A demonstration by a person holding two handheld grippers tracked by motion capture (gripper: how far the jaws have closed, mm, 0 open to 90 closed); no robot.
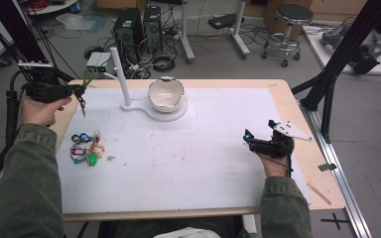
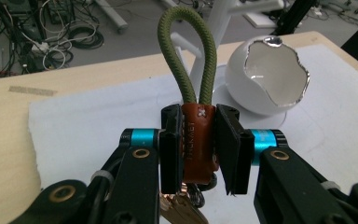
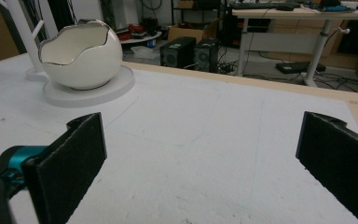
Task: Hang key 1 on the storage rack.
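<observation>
My left gripper [image 1: 78,90] is held above the table's left edge, shut on a key fob. In the left gripper view the pads clamp its brown leather tag [image 2: 196,135], and an olive cord loop [image 2: 186,51] stands up past the fingertips; metal keys hang below. The fob [image 1: 82,101] dangles from the jaws in the high view. A white egg-shaped bowl [image 1: 165,93] with a jagged silver rim sits ahead on a white stand base [image 1: 174,114]. My right gripper [image 1: 248,137] rests low at the right of the white mat, open, nothing between its pads [image 3: 74,154].
A pile of colourful key tags [image 1: 86,148] lies on the mat [image 1: 178,163] near the left edge. A white post [image 1: 119,74] rises from the stand beside the bowl [image 3: 81,56]. Bare wooden tabletop [image 1: 312,163] borders the mat at the right.
</observation>
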